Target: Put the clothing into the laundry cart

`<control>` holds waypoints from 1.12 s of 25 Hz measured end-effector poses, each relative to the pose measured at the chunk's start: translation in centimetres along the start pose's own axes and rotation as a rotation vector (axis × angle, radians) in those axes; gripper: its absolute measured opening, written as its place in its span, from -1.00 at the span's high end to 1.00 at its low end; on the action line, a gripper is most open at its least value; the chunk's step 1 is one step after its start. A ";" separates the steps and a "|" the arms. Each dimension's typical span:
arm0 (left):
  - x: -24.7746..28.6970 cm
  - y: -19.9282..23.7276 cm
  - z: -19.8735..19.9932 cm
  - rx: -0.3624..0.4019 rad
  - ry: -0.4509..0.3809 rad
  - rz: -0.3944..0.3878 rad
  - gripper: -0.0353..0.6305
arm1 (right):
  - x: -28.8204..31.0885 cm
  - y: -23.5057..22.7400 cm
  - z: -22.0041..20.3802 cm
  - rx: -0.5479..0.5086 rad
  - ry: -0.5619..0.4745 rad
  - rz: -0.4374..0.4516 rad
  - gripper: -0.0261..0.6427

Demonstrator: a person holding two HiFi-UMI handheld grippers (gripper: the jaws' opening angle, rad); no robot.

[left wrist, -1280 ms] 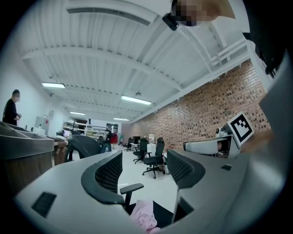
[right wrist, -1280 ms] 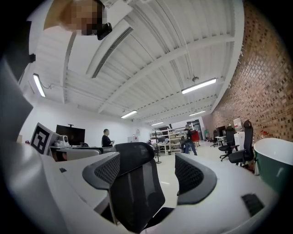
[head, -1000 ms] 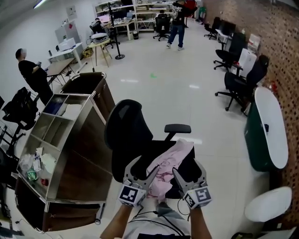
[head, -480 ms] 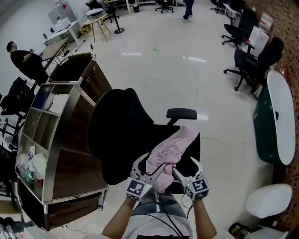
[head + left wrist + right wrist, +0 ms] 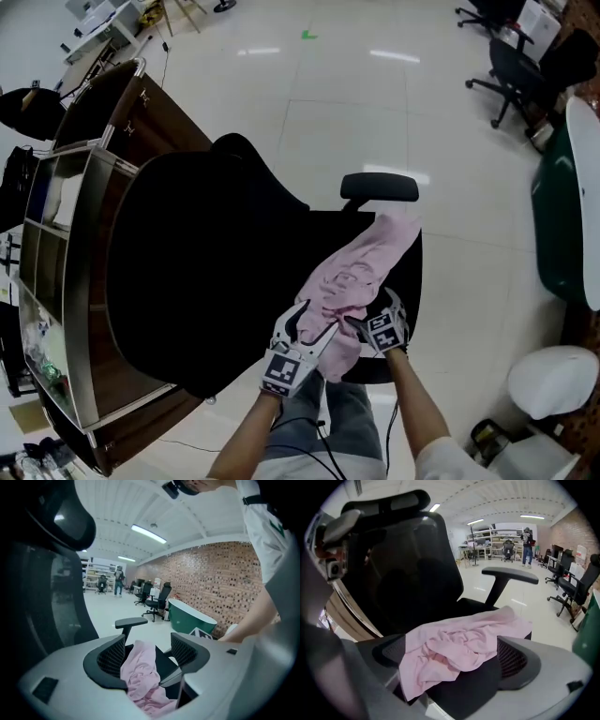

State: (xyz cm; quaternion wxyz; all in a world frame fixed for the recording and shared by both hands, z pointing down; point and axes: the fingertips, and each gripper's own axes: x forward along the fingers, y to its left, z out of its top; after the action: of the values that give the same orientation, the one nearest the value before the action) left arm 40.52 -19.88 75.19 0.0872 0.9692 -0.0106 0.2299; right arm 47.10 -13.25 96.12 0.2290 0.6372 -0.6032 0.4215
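Pink garment, soft and limp, lies on the seat of the black office chair.
Laundry cart at left is mostly hidden behind the chair back. Left claw is spread, with cloth loose between its jaws; right claw is opening, a fold draped over one jaw, nothing pinched. Probably it is light and will sag; best to take a bunched fold.

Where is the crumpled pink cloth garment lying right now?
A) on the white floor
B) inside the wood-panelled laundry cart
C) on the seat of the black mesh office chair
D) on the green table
C: the crumpled pink cloth garment is draped across the seat of the black mesh office chair, outside the wood-panelled laundry cart beyond the chair's back.
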 end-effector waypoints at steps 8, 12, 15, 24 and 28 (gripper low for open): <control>6.1 1.4 -6.5 -0.075 0.059 -0.010 0.01 | 15.5 -6.2 -5.8 0.191 0.151 -0.111 -0.99; 7.4 2.1 -8.3 -0.100 0.072 -0.012 0.01 | 17.8 -7.6 -6.6 0.238 0.138 -0.213 -0.98; 7.6 2.7 -8.7 -0.100 0.096 -0.004 0.01 | 18.1 -7.8 -6.3 0.252 0.131 -0.224 -0.89; 5.7 2.5 -6.0 -0.106 0.083 -0.016 0.01 | 13.1 -7.1 -2.8 0.653 -0.135 0.084 0.62; 4.2 1.4 -1.0 -0.130 0.009 -0.023 0.01 | 2.1 -5.8 6.1 0.642 -0.468 0.125 0.64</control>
State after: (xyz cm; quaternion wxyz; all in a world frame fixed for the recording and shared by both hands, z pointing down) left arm 43.81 -20.97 78.16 0.1526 0.9606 -0.0140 0.2320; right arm 54.15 -18.40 95.82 -0.1516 0.7171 -0.5143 0.4453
